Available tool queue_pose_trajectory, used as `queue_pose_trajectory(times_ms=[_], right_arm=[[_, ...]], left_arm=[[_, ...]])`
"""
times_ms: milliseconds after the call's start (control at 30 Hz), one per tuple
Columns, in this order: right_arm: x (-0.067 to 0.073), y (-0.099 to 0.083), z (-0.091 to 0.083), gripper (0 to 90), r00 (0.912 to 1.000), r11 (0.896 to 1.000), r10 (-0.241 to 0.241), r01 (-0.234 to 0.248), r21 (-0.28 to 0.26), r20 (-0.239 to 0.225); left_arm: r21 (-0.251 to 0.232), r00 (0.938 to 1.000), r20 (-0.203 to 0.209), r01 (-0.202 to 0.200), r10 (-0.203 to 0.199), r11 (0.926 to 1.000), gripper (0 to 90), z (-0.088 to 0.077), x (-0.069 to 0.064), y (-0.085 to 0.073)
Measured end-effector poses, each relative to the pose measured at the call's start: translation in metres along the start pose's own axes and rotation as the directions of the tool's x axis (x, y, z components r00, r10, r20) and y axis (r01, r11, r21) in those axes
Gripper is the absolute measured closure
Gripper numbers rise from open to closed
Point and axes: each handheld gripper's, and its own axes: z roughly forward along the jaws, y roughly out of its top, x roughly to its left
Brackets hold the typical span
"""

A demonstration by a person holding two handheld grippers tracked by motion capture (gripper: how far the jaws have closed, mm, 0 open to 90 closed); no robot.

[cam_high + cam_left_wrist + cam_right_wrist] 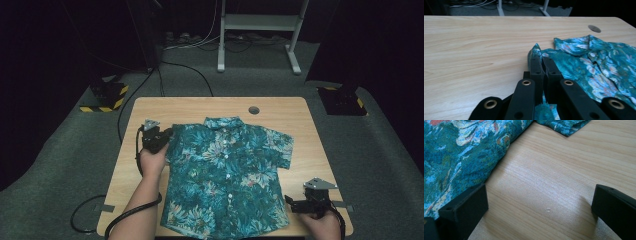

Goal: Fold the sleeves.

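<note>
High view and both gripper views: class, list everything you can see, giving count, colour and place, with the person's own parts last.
shirt: one, teal floral, spread flat mid-table, collar at the far side
table: one, light wood, centre
hole cover: one, grey, far edge of table
stand: one, white, floor beyond table
striped blocks: two, black with yellow stripes, floor at the far corners
left tool: one, black, shut on the shirt's sleeve edge
right tool: one, black, open beside the shirt's hem
hands: two, near edge

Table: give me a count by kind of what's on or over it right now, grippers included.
Shirts: 1, the teal floral shirt
Grippers: 2, left gripper and right gripper
Total: 3
</note>
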Motion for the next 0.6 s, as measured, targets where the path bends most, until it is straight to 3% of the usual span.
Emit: queue_pose_trajectory(times_ms=[600], right_arm=[[0.0,0.0,0.0,0.2,1.0,1.0,-0.002,0.002,-0.001,0.0]], left_arm=[[-0.01,0.9981,0.059,-0.014,0.015,0.9998,87.2,0.015,-0.038,-0.001]])
